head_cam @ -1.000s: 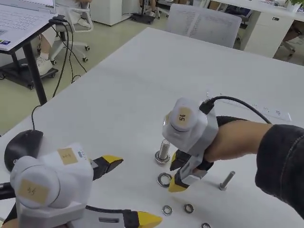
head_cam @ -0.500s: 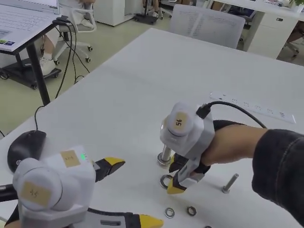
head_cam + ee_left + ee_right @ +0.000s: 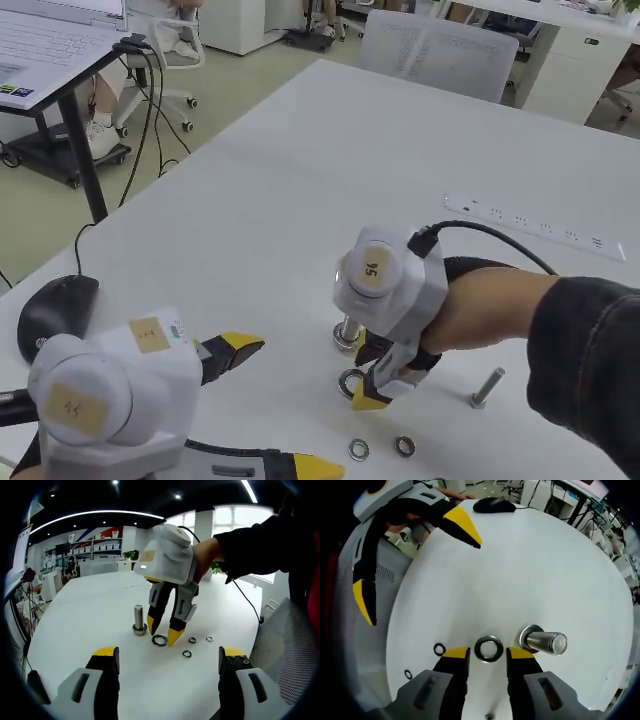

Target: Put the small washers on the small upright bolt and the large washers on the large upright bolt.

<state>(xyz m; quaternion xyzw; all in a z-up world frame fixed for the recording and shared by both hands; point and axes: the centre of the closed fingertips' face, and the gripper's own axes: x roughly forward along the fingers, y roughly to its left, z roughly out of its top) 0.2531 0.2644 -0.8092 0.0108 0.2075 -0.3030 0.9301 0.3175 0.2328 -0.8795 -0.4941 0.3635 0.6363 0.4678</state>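
Head view, left to right: a mouse (image 3: 55,310) sits at the near-left edge of the white table (image 3: 300,180), followed by the left gripper (image 3: 290,403), the large bolt (image 3: 346,333), the right gripper (image 3: 362,378) and the small bolt (image 3: 485,387).
Left gripper: released. Its two yellow-tipped jaws are spread wide with nothing between them. It sits low at the near left, pointed toward the right gripper and well apart from the washers.
Large bolt: it stands upright on its head, just beside the large washer (image 3: 488,649). It is on the washer's left in the left gripper view and on its right in the right gripper view.
Large washer: it lies flat on the table directly between the right gripper's two yellow tips. In the right gripper view a sliver of table shows on each side of it, so neither tip presses on it.
Right gripper: released. A hand (image 3: 490,305) holds it pointing down at the table, with the jaws a little apart astride the large washer and the tips at or just above the table.
Small washers (image 3: 192,640): three show in the left gripper view. They lie flat on the table, loosely grouped just to the right of the right gripper's tips and outside its jaws.
Small bolt: it is near the hand, to the right of the small washers and apart from both grippers. Whether it stands or lies cannot be told.
Power strip (image 3: 530,222): it lies flat on the table at the far right.
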